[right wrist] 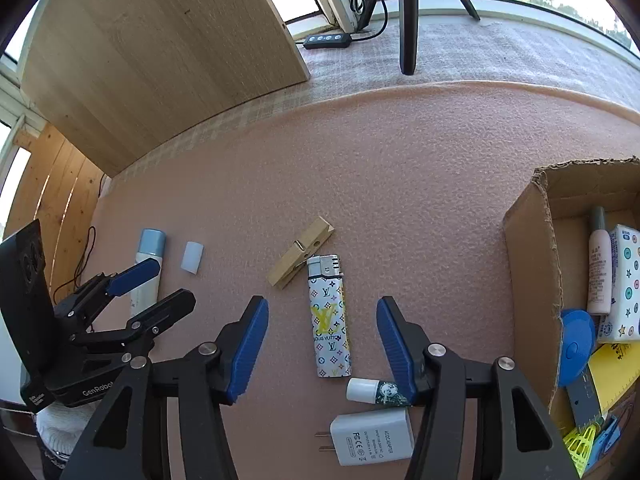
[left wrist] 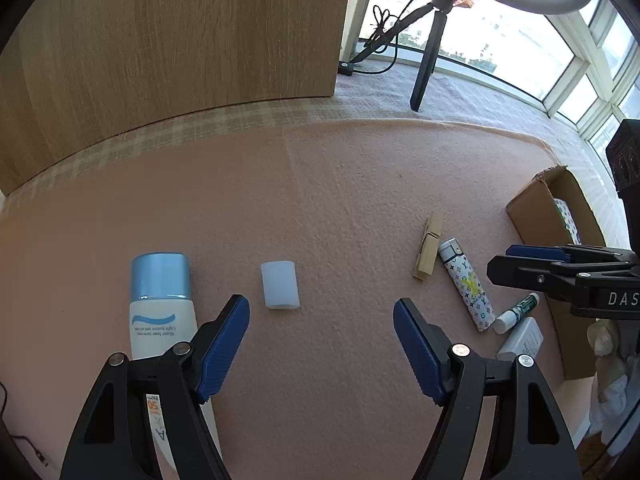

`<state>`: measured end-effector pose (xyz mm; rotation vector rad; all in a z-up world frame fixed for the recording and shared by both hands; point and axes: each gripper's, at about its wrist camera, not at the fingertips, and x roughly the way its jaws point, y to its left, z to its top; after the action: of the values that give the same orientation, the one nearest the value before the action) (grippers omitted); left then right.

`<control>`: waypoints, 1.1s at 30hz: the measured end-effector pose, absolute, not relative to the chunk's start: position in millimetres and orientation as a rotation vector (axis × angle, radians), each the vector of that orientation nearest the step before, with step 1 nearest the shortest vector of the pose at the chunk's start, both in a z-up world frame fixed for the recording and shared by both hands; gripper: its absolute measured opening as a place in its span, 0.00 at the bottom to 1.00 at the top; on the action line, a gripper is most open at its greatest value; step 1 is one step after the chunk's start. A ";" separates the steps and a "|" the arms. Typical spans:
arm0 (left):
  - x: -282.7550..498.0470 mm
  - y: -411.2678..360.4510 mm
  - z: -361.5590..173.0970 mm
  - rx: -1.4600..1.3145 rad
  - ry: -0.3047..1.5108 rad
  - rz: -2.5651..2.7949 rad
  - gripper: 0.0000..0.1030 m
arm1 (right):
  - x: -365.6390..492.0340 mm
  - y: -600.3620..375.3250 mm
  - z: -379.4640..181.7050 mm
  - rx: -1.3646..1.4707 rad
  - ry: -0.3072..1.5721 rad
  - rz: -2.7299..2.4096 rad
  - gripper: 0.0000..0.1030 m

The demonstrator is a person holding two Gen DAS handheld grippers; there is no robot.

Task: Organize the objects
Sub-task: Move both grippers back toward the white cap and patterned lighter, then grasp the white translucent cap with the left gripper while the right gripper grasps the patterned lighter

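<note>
Right gripper [right wrist: 322, 344] hovers with jaws spread either side of the lighter [right wrist: 329, 316], not touching it: white, patterned, silver top, flat on the pink mat [right wrist: 400, 184] beside a clothespin [right wrist: 301, 257]. Left gripper [left wrist: 322, 344] gapes too.

left gripper [left wrist: 322, 344]: jaws apart, tilted down | right gripper [right wrist: 322, 346]: jaws apart, tilted down

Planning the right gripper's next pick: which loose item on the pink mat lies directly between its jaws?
The monogram-patterned white lighter lies lengthwise between the open jaws. The wooden clothespin lies beyond it; the white charger plug sits nearer the camera.
</note>
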<state>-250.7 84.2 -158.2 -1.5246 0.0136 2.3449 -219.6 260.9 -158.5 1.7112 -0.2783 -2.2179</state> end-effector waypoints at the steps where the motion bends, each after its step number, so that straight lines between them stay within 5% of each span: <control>1: -251.8 84.7 -160.0 -1.532 0.017 2.344 0.71 | -220.4 259.0 -160.2 1.721 -0.260 -2.215 0.51; 9: -262.3 79.2 -172.7 -1.566 -0.002 2.344 0.67 | -220.5 240.9 -170.6 1.751 -0.131 -2.198 0.50; 15: -266.7 77.1 -179.8 -1.585 -0.012 2.338 0.59 | -219.7 231.8 -180.7 1.786 -0.011 -2.217 0.39; 21: -268.3 73.8 -186.2 -1.592 -0.013 2.340 0.38 | -219.8 234.4 -183.6 1.788 0.058 -2.247 0.20; 25: -268.6 69.4 -186.2 -1.592 -0.020 2.356 0.18 | -219.0 237.5 -183.5 1.778 0.038 -2.250 0.20; 33: -264.5 66.8 -182.7 -1.563 -0.038 2.365 0.06 | -215.7 243.7 -179.9 1.760 -0.017 -2.271 0.20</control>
<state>-264.5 66.8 -182.7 -1.5635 -0.0379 2.3654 -215.7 243.7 -179.9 1.7598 -0.0173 -2.2714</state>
